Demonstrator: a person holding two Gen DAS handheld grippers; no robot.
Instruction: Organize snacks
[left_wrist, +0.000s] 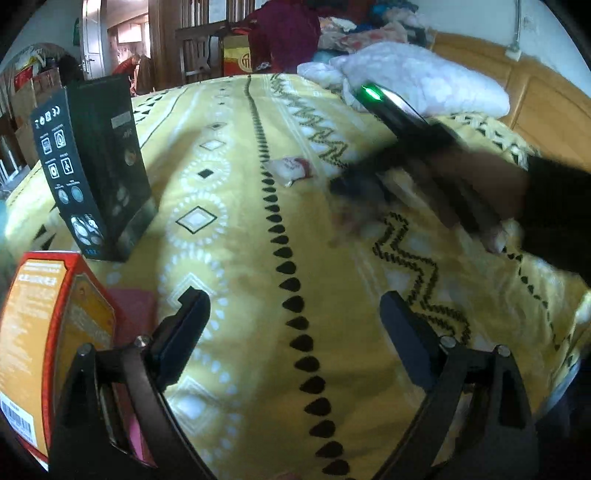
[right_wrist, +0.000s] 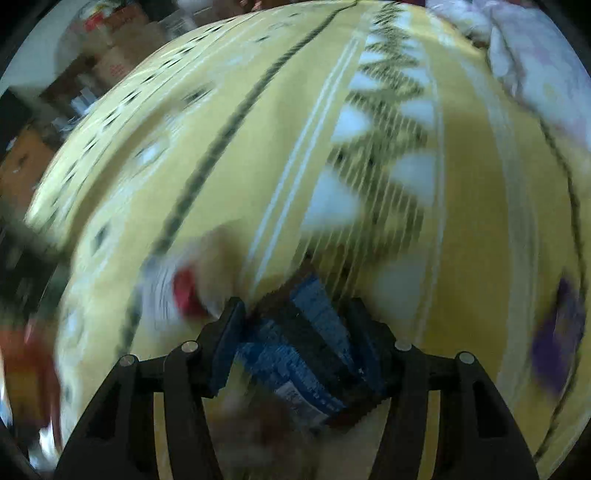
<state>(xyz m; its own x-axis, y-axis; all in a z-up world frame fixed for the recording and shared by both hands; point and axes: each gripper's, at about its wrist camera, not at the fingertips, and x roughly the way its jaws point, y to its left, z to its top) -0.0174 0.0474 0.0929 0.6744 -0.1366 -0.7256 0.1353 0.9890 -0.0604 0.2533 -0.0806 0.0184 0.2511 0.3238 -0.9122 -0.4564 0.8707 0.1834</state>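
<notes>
- Clearly gripped blue packet (right_wrist: 314, 343) in right gripper (right_wrist: 299, 350), lifted just above bedspread (right_wrist: 472, 206) for carrying.
- Kept left gripper (left_wrist: 295, 325) wide, empty, near orange box (left_wrist: 40, 332) at left.
- Left white snack (left_wrist: 291, 168) lying farther off.

The bedspread (left_wrist: 295, 229) is soft yellow printed cloth, matt. The dark box (left_wrist: 96, 166) and the orange box (left_wrist: 44, 332) are smooth printed cardboard with a slight sheen. The headboard (left_wrist: 546, 107) is varnished wood. The left gripper (left_wrist: 291, 332) is matt black plastic with shiny metal pins. The blue snack packet (right_wrist: 306, 343) looks like glossy film.
</notes>
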